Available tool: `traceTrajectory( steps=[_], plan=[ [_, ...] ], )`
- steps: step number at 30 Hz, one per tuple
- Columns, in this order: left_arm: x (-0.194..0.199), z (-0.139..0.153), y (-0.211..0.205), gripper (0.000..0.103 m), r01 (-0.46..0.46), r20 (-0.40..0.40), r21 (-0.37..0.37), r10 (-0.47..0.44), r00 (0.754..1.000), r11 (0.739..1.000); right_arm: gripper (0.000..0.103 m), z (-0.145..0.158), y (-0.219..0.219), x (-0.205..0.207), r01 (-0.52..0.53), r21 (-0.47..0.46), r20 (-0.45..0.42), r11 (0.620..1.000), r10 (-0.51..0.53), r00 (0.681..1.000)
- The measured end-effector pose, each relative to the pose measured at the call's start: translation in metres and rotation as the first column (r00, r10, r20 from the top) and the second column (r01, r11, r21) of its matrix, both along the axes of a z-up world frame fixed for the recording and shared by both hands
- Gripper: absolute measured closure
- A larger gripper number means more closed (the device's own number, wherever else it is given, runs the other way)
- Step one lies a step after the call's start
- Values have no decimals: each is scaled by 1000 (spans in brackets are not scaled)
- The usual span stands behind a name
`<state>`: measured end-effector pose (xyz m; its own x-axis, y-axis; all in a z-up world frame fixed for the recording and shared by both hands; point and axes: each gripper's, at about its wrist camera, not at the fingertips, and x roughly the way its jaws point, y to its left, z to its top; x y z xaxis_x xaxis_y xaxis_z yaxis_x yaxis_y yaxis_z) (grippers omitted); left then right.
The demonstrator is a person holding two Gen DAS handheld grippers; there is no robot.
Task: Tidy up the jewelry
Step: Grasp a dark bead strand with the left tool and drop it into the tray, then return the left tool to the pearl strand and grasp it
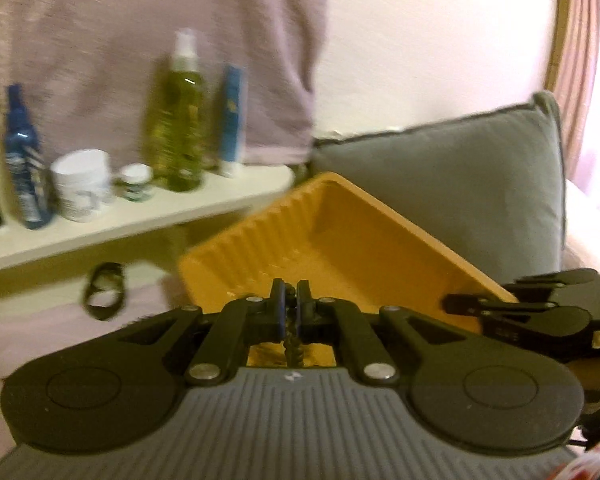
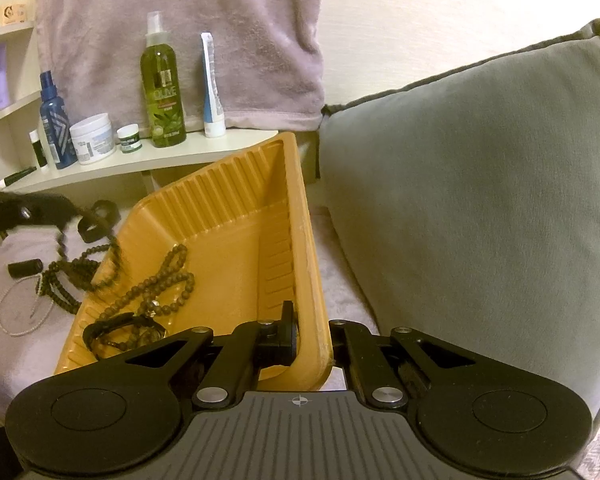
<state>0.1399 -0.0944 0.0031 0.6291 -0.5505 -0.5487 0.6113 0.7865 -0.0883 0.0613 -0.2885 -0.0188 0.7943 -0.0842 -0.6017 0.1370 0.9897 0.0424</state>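
Nearest, the right gripper (image 2: 314, 338) is clamped shut on the near rim of a ribbed orange plastic tray (image 2: 236, 216), tilting it on the mauve bed cover (image 2: 4, 276). Brown bead necklaces (image 2: 156, 284) already lie inside. The left gripper (image 1: 291, 300), closed on a dark beaded strand (image 1: 289, 334), hangs above the tray's near left edge. The strand's dangling length is blurred. More beads (image 2: 66, 276) wait farther left on the bed.

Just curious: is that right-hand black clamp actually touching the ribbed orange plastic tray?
Touching. The right wrist view shows the right gripper clamped on the tray's near rim.
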Motion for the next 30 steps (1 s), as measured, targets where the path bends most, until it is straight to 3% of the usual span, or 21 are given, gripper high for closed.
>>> traceTrajectory(
  steps=[8,14,22,30],
  plan=[
    [-9,-20,-29,99,77,-74,9,-76,994,997,98,-1,-2,0,0,9,-1,1000,0,1000],
    [-10,-26,-28,95,68,-89,9,-67,994,998,98,-1,-2,0,-1,11,-2,1000,1,1000],
    [-1,-16,30,90,-115,-53,-2,115,992,993,98,-1,-2,0,-1,11,-1,1000,1,1000],
    [4,-14,108,88,-348,-1,44,349,937,936,98,-2,-3,1,1,13,-5,1000,-1,1000]
  ],
)
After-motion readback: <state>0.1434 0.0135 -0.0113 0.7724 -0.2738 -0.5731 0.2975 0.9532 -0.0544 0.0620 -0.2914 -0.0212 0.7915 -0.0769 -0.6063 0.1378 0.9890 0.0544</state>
